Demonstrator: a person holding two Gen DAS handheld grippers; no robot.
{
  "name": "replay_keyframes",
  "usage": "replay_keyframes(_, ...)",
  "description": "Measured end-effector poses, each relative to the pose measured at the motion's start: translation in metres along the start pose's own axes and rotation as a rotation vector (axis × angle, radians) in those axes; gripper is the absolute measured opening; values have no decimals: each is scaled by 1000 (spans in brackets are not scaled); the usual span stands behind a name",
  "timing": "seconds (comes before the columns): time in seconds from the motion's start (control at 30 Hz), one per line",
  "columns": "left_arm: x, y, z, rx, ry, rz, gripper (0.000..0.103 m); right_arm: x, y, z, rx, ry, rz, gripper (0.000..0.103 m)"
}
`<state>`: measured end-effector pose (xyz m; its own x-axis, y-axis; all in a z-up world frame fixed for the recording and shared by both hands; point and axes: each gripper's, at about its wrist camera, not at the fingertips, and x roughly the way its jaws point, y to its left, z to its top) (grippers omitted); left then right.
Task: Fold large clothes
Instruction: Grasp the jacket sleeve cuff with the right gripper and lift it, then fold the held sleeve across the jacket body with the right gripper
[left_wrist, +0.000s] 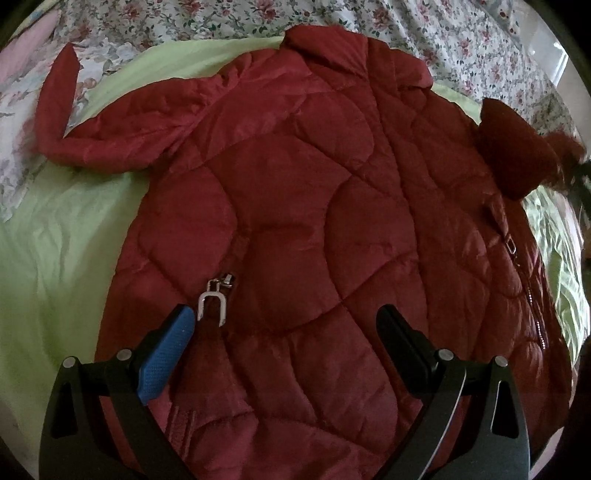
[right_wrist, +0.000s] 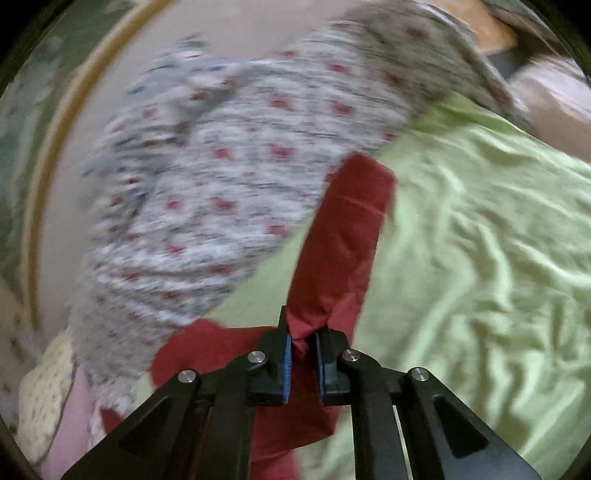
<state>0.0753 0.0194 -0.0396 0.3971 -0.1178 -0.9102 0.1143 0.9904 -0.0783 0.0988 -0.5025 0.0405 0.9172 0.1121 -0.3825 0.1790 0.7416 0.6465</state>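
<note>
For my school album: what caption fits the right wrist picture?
Right gripper pinching the red jacket sleeve over the green sheet.

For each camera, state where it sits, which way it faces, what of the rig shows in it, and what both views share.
Left wrist: on the left gripper, looking steeply down at the red quilted jacket spread on the green sheet; its open fingers show below.
Right wrist: on the right gripper, looking shallowly across the bed toward the floral bedding; its fingers are clamped on the jacket sleeve.
Shared: jacket, green sheet, floral bedding; no hand or arm shows.
</note>
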Motion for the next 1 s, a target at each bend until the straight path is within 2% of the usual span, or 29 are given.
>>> replay_keyframes(0.1, -2, 8, -1, -20, -5, -8, 100, 2, 49, -8, -73, 16, 109, 8)
replay_keyframes(0.23, -7, 20, -1, -45, -20, -14, 100, 18, 106, -28, -138, 81, 234, 8)
replay_keyframes(0.43, -14, 41, 2, -86, -42, -24, 100, 65, 179, -82, -206, 244, 353, 8)
replay_keyframes(0.73, -19, 77, 20, -163, -88, -60, 100, 131, 223, -178, -267, 466, 389, 8)
replay_keyframes(1.0, -10, 106, 51, -210, -92, -108, 100, 171, 239, -249, -355, 622, 351, 8)
